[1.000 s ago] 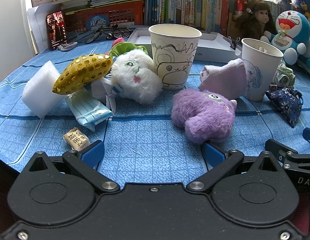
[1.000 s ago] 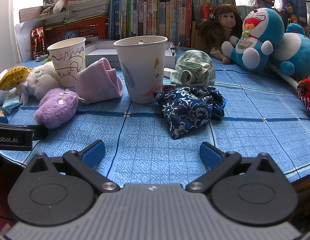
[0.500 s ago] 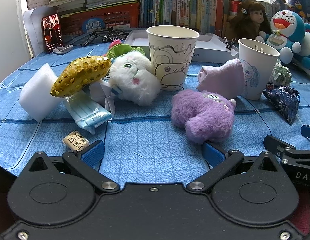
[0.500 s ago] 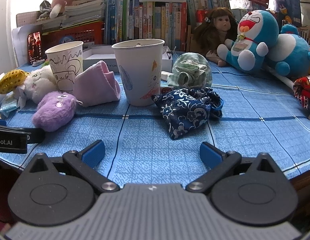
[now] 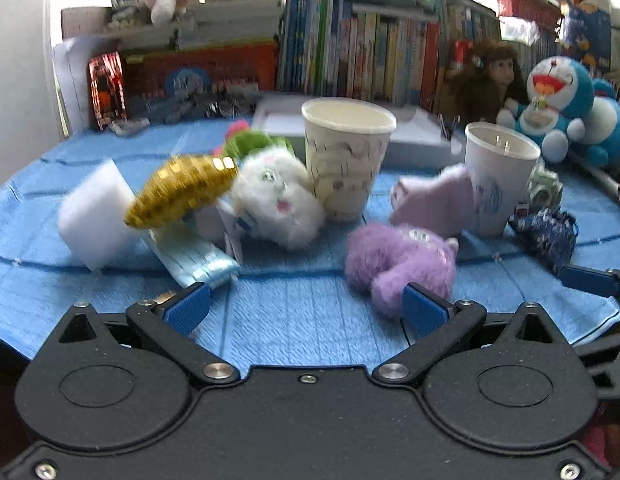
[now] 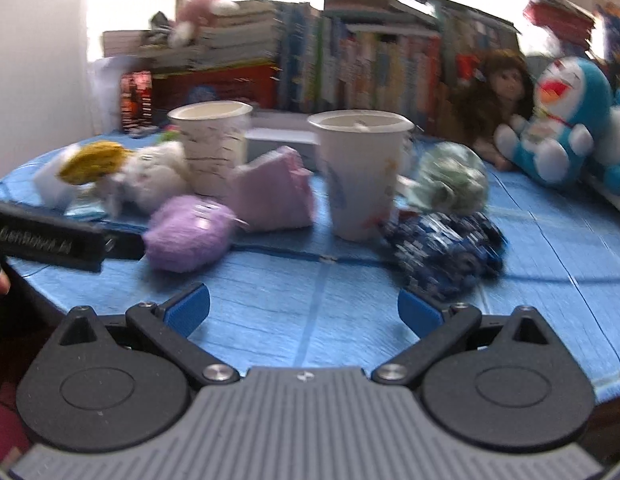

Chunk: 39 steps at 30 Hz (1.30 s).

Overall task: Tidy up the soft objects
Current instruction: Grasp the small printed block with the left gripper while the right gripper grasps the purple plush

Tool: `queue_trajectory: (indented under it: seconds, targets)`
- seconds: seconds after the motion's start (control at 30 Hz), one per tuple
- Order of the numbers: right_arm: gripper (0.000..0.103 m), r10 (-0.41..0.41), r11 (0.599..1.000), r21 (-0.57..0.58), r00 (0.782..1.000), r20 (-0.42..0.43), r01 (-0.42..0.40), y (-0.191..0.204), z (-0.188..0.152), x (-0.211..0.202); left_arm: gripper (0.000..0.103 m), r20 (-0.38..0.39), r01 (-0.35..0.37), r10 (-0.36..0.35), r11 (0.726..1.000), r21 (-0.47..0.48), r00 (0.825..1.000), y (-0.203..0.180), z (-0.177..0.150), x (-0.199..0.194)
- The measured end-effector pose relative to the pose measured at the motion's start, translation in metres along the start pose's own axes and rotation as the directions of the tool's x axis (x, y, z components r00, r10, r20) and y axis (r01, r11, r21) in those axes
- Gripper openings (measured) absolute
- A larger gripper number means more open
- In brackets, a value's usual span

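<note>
Soft toys like the purple plush [image 5: 397,260] are lying on the blue tabletop [image 5: 302,320] near two cups, just ahead of the spread, empty left tongs [image 5: 304,308], so its fluffy middle should be pinched gently.

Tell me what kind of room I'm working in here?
Probably a child's room or study at home: a packed row of books behind the blue-clothed table, plus a doll and a blue cat plush.

Blue-cloth table [image 5: 310,320] w/ 2 paper cups [image 5: 347,158], purple plush [image 5: 397,258], white plush [image 5: 276,200], sponge block [image 5: 96,216].
</note>
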State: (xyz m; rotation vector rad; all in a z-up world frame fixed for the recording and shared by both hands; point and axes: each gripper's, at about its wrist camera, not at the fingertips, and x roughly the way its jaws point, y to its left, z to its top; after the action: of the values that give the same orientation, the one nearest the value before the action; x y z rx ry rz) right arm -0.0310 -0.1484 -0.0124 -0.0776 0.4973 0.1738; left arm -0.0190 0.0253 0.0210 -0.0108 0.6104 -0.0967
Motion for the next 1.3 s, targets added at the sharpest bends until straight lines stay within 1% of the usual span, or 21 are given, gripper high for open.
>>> queue_trajectory:
  seconds: [0.1, 0.2, 0.33, 0.5, 0.53, 0.8, 0.87, 0.97, 1.1, 1.23, 1.3]
  targets:
    - [0.102, 0.019, 0.998, -0.06, 1.0, 0.018, -0.017, 0.013, 0.005, 0.002, 0.102, 0.034, -0.022, 0.022, 1.0, -0.01, 0.999, 0.007, 0.004, -0.009]
    - [0.1, 0.042, 0.997, -0.066, 0.999, 0.027, -0.04, 0.021, 0.009, 0.006, 0.099, 0.045, -0.054, 0.056, 0.997, -0.049, 0.997, 0.019, 0.005, -0.013]
    - [0.1, 0.083, 0.995, -0.054, 0.995, 0.05, -0.081, 0.026, 0.015, 0.011, 0.095, 0.026, -0.095, 0.098, 0.991, -0.096, 0.995, 0.037, 0.002, -0.013]
    - [0.097, 0.103, 0.992, -0.078, 0.993, 0.064, -0.098, 0.037, 0.019, 0.019, 0.09, 0.004, -0.124, 0.125, 0.988, -0.094, 0.992, 0.052, -0.004, -0.012]
    - [0.097, 0.108, 0.992, -0.078, 0.992, 0.063, -0.103, 0.038, 0.019, 0.021, 0.09, -0.002, -0.128, 0.129, 0.987, -0.097, 0.992, 0.054, -0.005, -0.011]
    - [0.093, 0.13, 0.989, -0.084, 0.989, 0.075, -0.123, 0.048, 0.025, 0.03, 0.073, -0.035, -0.138, 0.135, 0.985, -0.103, 0.99, 0.061, -0.013, -0.006]
    - [0.093, 0.131, 0.988, -0.09, 0.988, 0.077, -0.124, 0.05, 0.026, 0.032, 0.071, -0.036, -0.137, 0.134, 0.986, -0.096, 0.99, 0.06, -0.013, -0.005]
    - [0.092, 0.133, 0.988, -0.094, 0.988, 0.074, -0.126, 0.053, 0.026, 0.035, 0.07, -0.041, -0.147, 0.144, 0.985, -0.096, 0.989, 0.06, -0.015, -0.002]
    - [0.091, 0.137, 0.988, -0.083, 0.988, 0.067, -0.132, 0.054, 0.026, 0.039, 0.062, -0.046, -0.151, 0.148, 0.986, -0.074, 0.988, 0.057, -0.017, 0.0]
    - [0.091, 0.135, 0.99, -0.052, 0.989, 0.068, -0.131, 0.053, 0.026, 0.042, 0.059, -0.039, -0.147, 0.145, 0.988, -0.056, 0.989, 0.055, -0.017, 0.002]
    - [0.091, 0.129, 0.991, -0.048, 0.989, 0.071, -0.126, 0.053, 0.027, 0.043, 0.054, -0.036, -0.141, 0.139, 0.988, -0.056, 0.99, 0.055, -0.017, 0.002]
